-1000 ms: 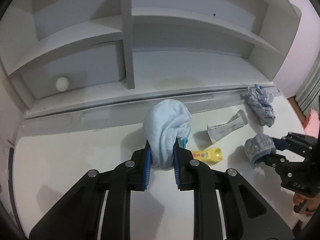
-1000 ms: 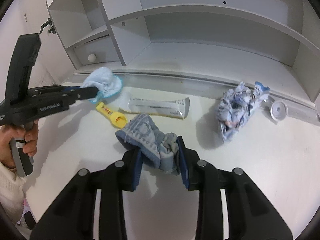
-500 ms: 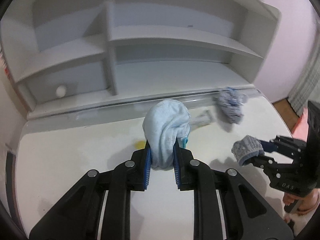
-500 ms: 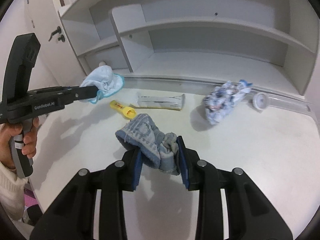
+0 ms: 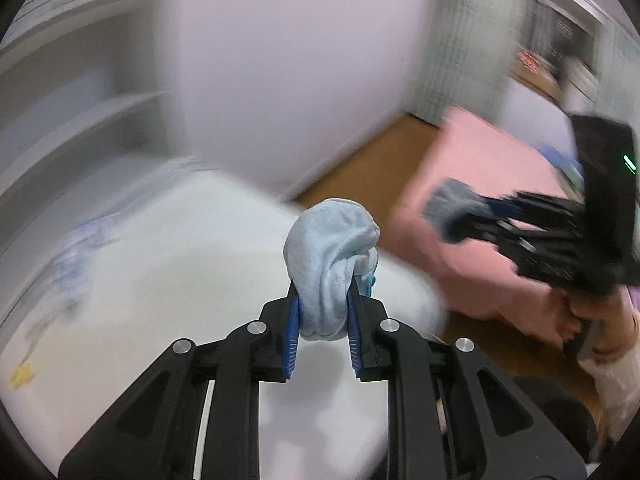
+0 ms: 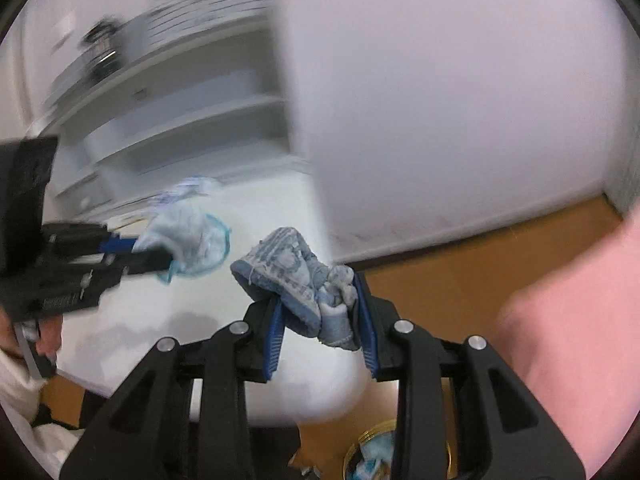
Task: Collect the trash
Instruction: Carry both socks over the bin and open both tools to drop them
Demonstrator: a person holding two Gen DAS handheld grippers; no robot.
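Note:
My left gripper point(image 5: 322, 300) is shut on a pale blue sock point(image 5: 330, 256) and holds it in the air above the white desk's right end point(image 5: 160, 280). It also shows in the right wrist view point(image 6: 160, 254) with the sock point(image 6: 188, 236). My right gripper point(image 6: 318, 308) is shut on a grey-blue patterned sock point(image 6: 288, 268), held past the desk edge. It shows in the left wrist view point(image 5: 452, 216) over a pink surface. A round bin point(image 6: 370, 456) with scraps inside lies on the floor below the right gripper.
A crumpled blue-and-white wad point(image 5: 80, 248) and a yellow item point(image 5: 20, 374) lie blurred on the desk. White shelves point(image 6: 180, 120) stand behind it. A white wall point(image 5: 280, 60), wooden floor point(image 6: 460, 272) and a pink bed point(image 5: 480, 200) are to the right.
Both grippers have swung quickly to the right, away from the shelves, each still holding its sock. The floor, the bed and a bin have come into view. The frames are now motion-blurred.

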